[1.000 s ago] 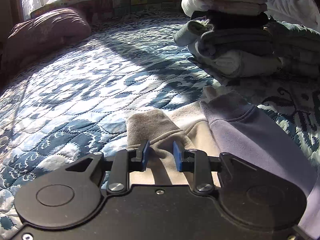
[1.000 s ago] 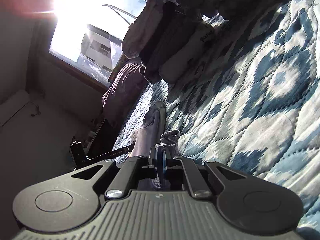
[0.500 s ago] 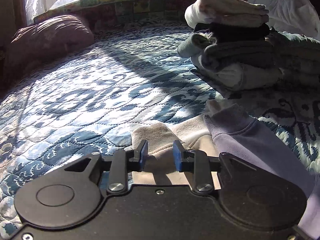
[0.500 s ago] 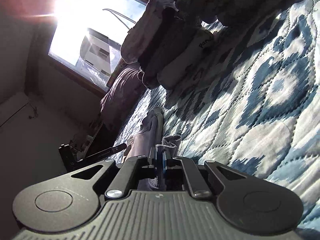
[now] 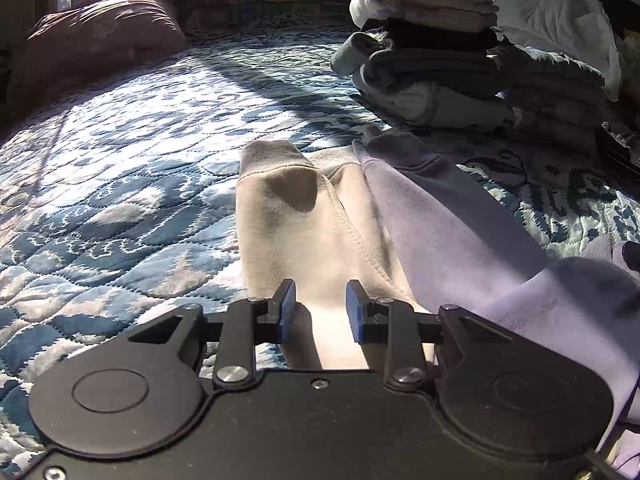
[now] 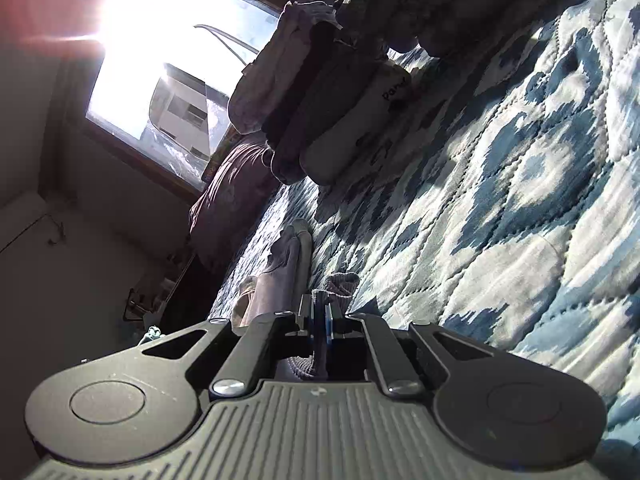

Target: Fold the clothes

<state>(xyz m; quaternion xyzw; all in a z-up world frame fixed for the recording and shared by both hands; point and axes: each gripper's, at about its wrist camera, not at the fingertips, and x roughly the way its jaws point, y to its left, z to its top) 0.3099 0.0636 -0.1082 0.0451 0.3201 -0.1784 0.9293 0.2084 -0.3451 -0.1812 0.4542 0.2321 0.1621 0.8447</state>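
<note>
While sunlight is streaming through window (image 6: 168, 80), garment (image 5: 360, 216) is lying on blue quilt (image 5: 120, 184). Left gripper (image 5: 320, 306) is hovering over beige part, fingers apart. Right gripper (image 6: 318, 318) is pinching ribbed cuff (image 6: 338, 284). Folded stack (image 5: 432, 56) is sitting beyond; pillow (image 5: 96, 40) by window.

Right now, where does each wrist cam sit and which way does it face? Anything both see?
Left wrist: on the left gripper, level, looking along its open fingers across the beige-and-lavender sweatshirt and blue quilt toward the folded clothes stack; only gripper body shows.
Right wrist: on the right gripper, rolled sideways, low over the quilt, facing the window; fingers shut on ribbed grey fabric.
Shared: sweatshirt, quilt, clothes stack, maroon pillow.
</note>
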